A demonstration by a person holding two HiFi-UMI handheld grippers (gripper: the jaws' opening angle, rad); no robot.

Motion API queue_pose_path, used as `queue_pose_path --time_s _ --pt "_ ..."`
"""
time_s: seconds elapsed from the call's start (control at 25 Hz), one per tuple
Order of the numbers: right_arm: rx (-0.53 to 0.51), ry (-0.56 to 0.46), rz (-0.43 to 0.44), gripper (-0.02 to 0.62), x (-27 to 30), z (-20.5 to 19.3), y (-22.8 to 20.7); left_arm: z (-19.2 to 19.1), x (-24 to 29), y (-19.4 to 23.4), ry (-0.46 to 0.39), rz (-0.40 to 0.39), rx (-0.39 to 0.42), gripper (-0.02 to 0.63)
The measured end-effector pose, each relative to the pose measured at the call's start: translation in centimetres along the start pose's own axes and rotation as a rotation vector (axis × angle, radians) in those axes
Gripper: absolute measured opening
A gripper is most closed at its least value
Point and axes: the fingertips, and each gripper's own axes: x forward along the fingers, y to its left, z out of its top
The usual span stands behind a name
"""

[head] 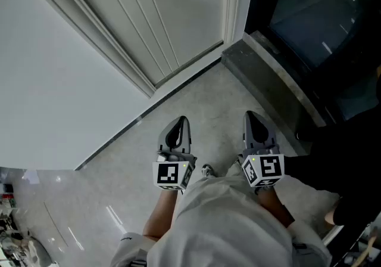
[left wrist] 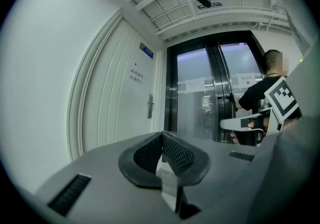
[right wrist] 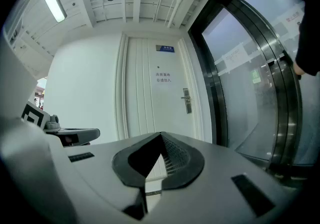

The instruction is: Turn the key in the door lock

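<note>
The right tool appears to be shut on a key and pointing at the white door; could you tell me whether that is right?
Not quite. The right tool is shut, but on nothing: the right gripper view shows its jaws meeting at the tips with no key between them. It does point at the white door.

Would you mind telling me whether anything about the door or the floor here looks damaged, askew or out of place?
Nothing stands out: the white door is shut and hangs straight, and the floor shows no spill.
</note>
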Motion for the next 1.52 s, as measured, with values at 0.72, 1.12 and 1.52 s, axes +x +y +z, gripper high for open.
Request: queue_pose_path --time_s 0.72,1.12,1.52 --pt "-0.010 0.020 0.016 0.002 -3.5 -0.3 -4.7 -0.7 -1.9 -4.7 0.024 0.102 -0.032 0.008" --pt "-0.033 -0.028 0.069 0.002 -5.5 1.1 -8.4 0.3 -0.1 -9.2 -0.012 0.099 0.019 0.008" --pt "-0.116 0.017 0.067 0.002 -5.5 0.3 -11.3 -0.5 1.4 -11.4 -0.007 0.115 0.031 0.008"
